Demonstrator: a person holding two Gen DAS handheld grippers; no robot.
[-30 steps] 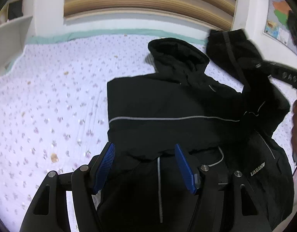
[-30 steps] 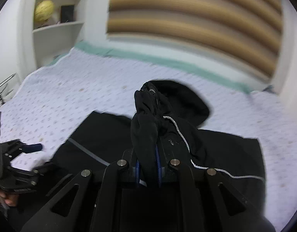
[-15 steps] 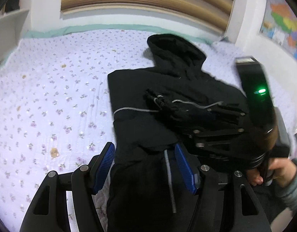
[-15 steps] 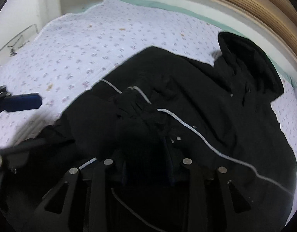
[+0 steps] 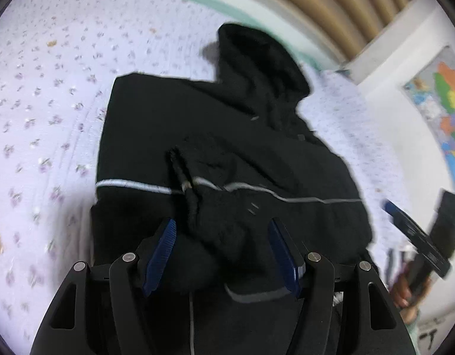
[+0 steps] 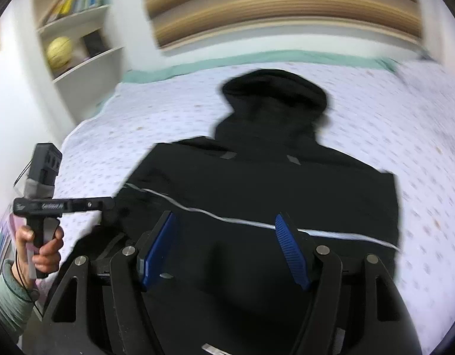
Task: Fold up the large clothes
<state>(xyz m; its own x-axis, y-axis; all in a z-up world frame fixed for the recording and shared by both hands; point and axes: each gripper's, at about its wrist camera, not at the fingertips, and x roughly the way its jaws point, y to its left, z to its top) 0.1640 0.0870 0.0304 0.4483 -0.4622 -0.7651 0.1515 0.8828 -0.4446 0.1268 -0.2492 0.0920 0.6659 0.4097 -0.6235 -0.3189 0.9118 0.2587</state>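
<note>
One black hooded jacket point(image 6: 257, 183) lies flat on the bed point(image 6: 405, 118), hood point(image 6: 274, 88) toward the headboard edge, hem toward the near edge where the person stands; a single pale reflective stripe point(image 6: 227, 219) crosses the chest. One sleeve point(image 5: 209, 207) lies folded inward across the front of the body, by the look of it to narrow the jacket into a rectangle before further folds. The far side of the jacket already shows a straight edge, so both sides appear turned in, though blur keeps this uncertain. Two tongs in view. Left tongs point(image 5: 221, 254): blue pads spread wide, holding nothing, hovering low over the folded sleeve near the hem. Right tongs point(image 6: 224, 248): pads likewise spread wide, empty, raised above the lower chest and clear of the cloth. In each view the other tongs shows at the frame edge, gripped by a hand point(image 6: 44, 245). Judged stage: sleeves in, lengthwise fold not yet made; the next move likely calls for both tongs to take the hem corners. One flowered bedcover, one bookshelf point(image 6: 79, 29), one wall map point(image 5: 440, 103).
</note>
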